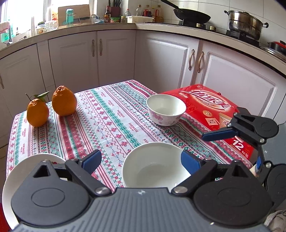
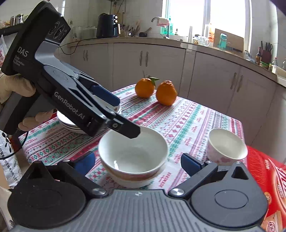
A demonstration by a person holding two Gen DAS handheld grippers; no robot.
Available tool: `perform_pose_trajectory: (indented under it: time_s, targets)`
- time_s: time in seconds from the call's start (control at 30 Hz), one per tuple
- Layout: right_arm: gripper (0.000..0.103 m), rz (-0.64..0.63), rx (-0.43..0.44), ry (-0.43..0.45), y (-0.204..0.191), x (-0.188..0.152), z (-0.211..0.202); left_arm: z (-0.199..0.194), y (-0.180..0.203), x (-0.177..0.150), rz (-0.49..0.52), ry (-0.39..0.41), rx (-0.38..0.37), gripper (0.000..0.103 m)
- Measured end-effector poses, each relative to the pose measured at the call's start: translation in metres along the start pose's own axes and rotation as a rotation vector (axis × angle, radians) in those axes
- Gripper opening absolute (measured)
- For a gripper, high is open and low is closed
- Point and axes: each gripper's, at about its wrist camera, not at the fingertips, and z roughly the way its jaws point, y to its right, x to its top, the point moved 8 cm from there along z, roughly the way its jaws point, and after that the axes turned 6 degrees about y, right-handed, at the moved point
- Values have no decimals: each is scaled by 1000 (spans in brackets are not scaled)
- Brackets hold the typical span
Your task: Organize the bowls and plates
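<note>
Currently left gripper (image 1: 141, 161) fingers spread wide, empty, over large white glazed ceramic bowl (image 1: 153, 166) on patterned tablecloth (image 1: 107, 114); right gripper (image 2: 137, 160) likewise apart, empty. Bowl rigid, slick, breakable: pinch rim wall

2 oranges (image 1: 51, 108) on patterned tablecloth (image 1: 110, 114), red box (image 1: 211, 107), wok (image 1: 191, 15), steel pot (image 1: 244, 24)

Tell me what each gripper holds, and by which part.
Nothing is held: the left gripper and right gripper both stand open near the white bowl.
</note>
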Motion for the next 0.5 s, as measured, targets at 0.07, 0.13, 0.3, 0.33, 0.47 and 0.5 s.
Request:
perform_pose_trajectory:
  time_s: [0.07, 0.13, 0.3, 0.33, 0.47, 0.5]
  targets:
    - [103, -2, -51, -2, 18, -1, -3, 7, 2, 8, 22, -5, -9, 95]
    - [103, 6, -103, -16, 39, -6, -3, 17, 6, 17, 43, -19, -22, 95]
    - [103, 51, -199, -57, 89, -20, 6, 55, 14, 37, 93, -58, -56, 95]
    - [103, 57, -207, -62, 98, -22, 8, 63, 16, 40, 99, -66, -62, 95]
    - [103, 74, -230, -79, 124, -30, 21, 101, 21, 51, 125, -102, -100, 95]
    - [103, 79, -232, -84, 129, -31, 25, 110, 22, 53, 129, -112, -106, 95]
